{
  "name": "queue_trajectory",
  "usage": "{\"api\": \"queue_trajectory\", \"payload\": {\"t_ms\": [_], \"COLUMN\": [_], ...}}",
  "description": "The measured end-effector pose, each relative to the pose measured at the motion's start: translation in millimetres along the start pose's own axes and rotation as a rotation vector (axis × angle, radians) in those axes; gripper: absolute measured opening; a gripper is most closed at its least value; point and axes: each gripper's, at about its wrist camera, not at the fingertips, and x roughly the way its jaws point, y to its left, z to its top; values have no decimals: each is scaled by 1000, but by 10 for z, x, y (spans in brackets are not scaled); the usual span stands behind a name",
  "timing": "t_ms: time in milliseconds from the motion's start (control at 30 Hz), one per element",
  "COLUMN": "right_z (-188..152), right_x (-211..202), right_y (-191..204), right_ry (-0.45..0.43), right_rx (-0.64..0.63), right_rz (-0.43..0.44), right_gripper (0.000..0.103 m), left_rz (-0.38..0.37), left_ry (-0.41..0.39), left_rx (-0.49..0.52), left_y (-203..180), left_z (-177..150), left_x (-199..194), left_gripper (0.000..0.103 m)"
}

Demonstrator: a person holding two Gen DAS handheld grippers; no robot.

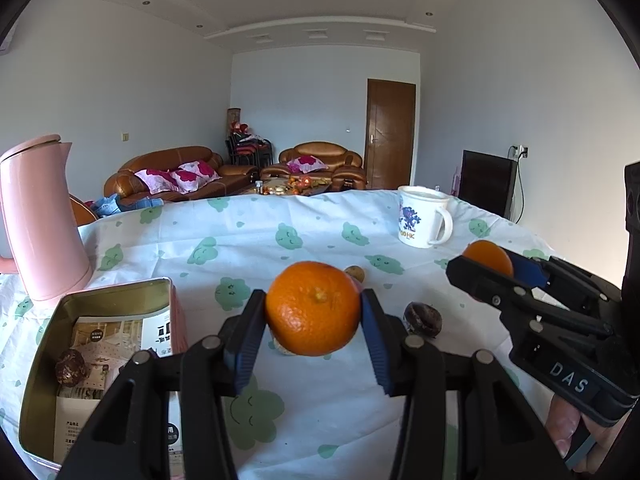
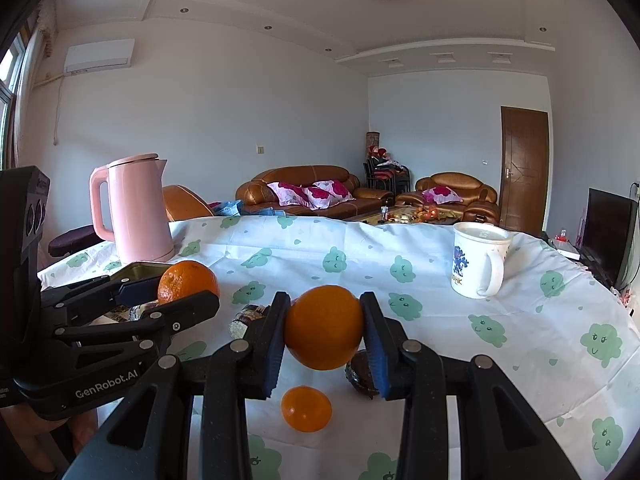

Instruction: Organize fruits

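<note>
My left gripper [image 1: 313, 310] is shut on an orange mandarin [image 1: 312, 307] and holds it above the tablecloth, to the right of an open metal tin [image 1: 44, 336]. The tin holds paper leaflets and a dark wrinkled fruit [image 1: 71, 366]. My right gripper [image 2: 325, 327] is shut on another orange [image 2: 323, 326], held above the cloth. In the left wrist view the right gripper [image 1: 490, 264] shows at the right with its orange [image 1: 489, 257]. In the right wrist view the left gripper [image 2: 188, 284] shows at the left with its mandarin [image 2: 187, 281]. A small orange [image 2: 306, 408] and a dark fruit [image 2: 357, 374] lie on the cloth below.
A pink kettle [image 1: 38, 220] stands at the back left, behind the tin. A white mug [image 1: 422, 216] stands at the back right. A dark fruit [image 1: 422, 319] and a small brownish fruit [image 1: 355, 273] lie on the cloth [image 1: 256, 240]. The table's far edge drops off toward sofas.
</note>
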Motion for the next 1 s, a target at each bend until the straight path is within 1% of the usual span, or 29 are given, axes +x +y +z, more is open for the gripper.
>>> {"api": "queue_trajectory", "payload": {"t_ms": [300,800,1000], "right_z": [-8,1,1], "right_x": [-52,-144,-179], "right_y": [7,39,55], "right_ry": [-26,-70,-87], "right_rx": [-7,-20,-25], "right_rz": [3,6,5], "right_gripper": [38,38,38], "left_rz": [6,29,35], "left_ry": [-27,-101,-112], "left_rx": [8,22,17], "left_y": [-14,-36,-22], "left_z": [-8,-12,-7], "left_x": [-52,-203,-232], "left_gripper": [49,49,49]}}
